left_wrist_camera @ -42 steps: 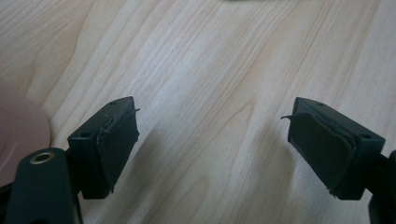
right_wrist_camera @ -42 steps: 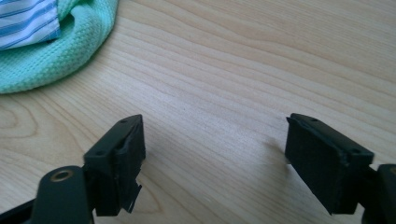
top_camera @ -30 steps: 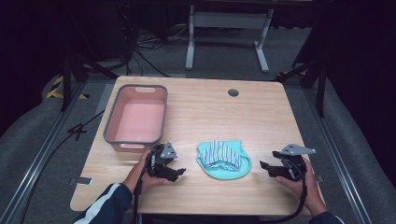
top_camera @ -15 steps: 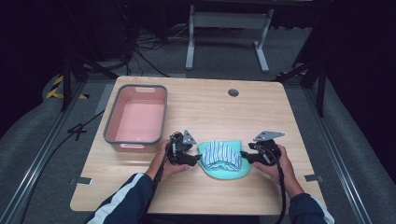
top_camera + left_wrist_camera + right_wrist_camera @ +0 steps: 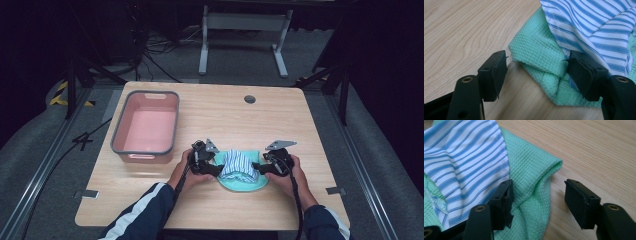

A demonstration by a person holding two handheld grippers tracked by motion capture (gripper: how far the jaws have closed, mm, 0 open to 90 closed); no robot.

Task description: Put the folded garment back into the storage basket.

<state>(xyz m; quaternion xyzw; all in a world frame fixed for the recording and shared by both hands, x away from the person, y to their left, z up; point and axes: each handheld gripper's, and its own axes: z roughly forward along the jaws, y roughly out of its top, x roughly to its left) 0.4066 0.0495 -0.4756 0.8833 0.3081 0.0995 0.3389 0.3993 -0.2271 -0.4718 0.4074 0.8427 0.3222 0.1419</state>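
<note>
Both grippers sit low at the near middle of the wooden table [image 5: 300, 125], one at each end of a small heap of cloth. From the left gripper [image 5: 535, 72] view, its jaws stand spread wide: one black pad rests over bare wood, the other presses against the edge of the striped cloth [image 5: 596, 27], and the folded corner of the green waffle-weave towel [image 5: 536, 52] lies in the gap between them without being pinched. From the right gripper [image 5: 537, 200] view it is much the same, jaws apart, one pad lying on the seam where stripes meet green, the other out over the tabletop, with a folded corner of the green towel between them.

Looking down from the high view, the left gripper [image 5: 212, 161] and right gripper [image 5: 260, 165] face each other across the bundle, each held in a hand, with dark sleeves striped in white coming in from the near edge. The blue-and-white striped cloth [image 5: 239, 165] is bunched on top of the green towel [image 5: 245, 183]. A pink bin [image 5: 172, 120] with a grey rim stands to the left, near the bundle but apart from it. A round dark hole [image 5: 250, 99] marks the far side of the table.
</note>
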